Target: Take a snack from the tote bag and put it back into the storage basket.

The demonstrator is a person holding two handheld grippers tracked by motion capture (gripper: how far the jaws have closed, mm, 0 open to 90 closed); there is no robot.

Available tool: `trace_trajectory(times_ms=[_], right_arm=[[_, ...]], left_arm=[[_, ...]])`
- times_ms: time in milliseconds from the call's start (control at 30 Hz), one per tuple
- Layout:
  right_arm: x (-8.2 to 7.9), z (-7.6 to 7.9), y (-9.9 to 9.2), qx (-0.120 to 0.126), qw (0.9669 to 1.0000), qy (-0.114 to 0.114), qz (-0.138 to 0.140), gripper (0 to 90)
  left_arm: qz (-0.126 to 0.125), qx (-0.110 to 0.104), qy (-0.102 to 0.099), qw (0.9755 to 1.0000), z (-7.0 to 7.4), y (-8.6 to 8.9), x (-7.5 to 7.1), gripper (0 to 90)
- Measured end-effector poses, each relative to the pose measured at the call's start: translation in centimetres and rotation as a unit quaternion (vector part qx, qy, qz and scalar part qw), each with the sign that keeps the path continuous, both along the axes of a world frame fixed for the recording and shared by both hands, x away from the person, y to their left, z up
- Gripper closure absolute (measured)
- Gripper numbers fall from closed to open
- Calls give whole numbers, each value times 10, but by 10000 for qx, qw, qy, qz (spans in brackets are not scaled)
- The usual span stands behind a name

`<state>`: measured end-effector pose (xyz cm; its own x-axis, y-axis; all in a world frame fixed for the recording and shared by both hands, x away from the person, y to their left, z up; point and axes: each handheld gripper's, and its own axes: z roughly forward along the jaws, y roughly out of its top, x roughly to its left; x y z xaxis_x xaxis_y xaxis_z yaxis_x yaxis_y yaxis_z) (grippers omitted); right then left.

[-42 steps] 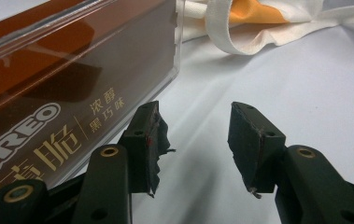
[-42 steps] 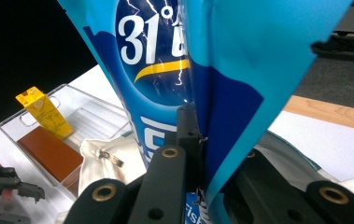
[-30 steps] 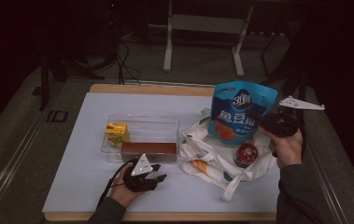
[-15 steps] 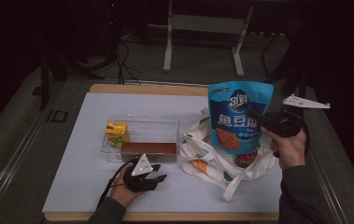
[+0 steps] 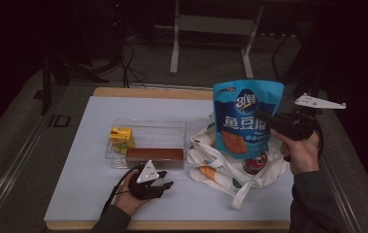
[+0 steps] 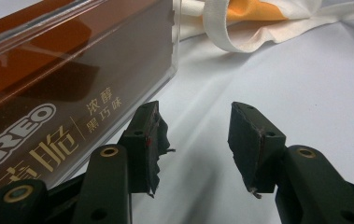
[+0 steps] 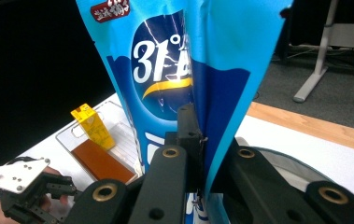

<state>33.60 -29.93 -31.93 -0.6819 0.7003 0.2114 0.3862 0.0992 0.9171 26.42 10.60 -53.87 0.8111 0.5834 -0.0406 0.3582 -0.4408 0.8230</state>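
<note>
The right gripper (image 5: 264, 121), clenched on the blue snack bag (image 5: 247, 116), has lifted it higher above the tote bag (image 5: 220, 167) at frame right. Extraction looks nearly finished. The left gripper (image 5: 164, 184) rests released, lower centre, beside the clear tray (image 5: 147, 126).

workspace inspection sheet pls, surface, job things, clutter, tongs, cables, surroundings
surface: white table top with a wooden edge, on a dark floor.
job's things: blue snack bag held up above the white cloth bag; a dark round item lies in the cloth bag.
clutter: clear tray with a yellow carton and a brown box.
grippers: right tongs shut on the blue snack bag's edge; left tongs open, resting on the table beside the brown box, nothing between them.
cables: a black cable trails from the left tongs; more on the floor behind.
surroundings: metal stand legs behind the table; rest dark.
</note>
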Motion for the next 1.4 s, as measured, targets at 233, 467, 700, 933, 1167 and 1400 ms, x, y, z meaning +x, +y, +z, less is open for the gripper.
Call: trace_trajectory(times_ms=[233,467,700,933,1167,1400], right_arm=[[-3,7,9,-5,10000,-53,74,887],[-4,11,17,94,9998,-36,144,887],[-4,14,27,166,9995,-54,269,886],[-1,17,42,202,9990,-56,383,886],[4,17,59,263,9985,-17,487,886],[9,16,73,311,9980,34,553,886]], left_arm=[[4,3,-2,10000,0,0,0,540],[19,-59,28,10000,0,1,0,540],[30,-97,26,9999,0,2,0,540],[32,-158,62,9999,0,3,1,538],[2,-150,43,9999,0,3,1,538],[-15,-142,27,9999,0,3,0,538]])
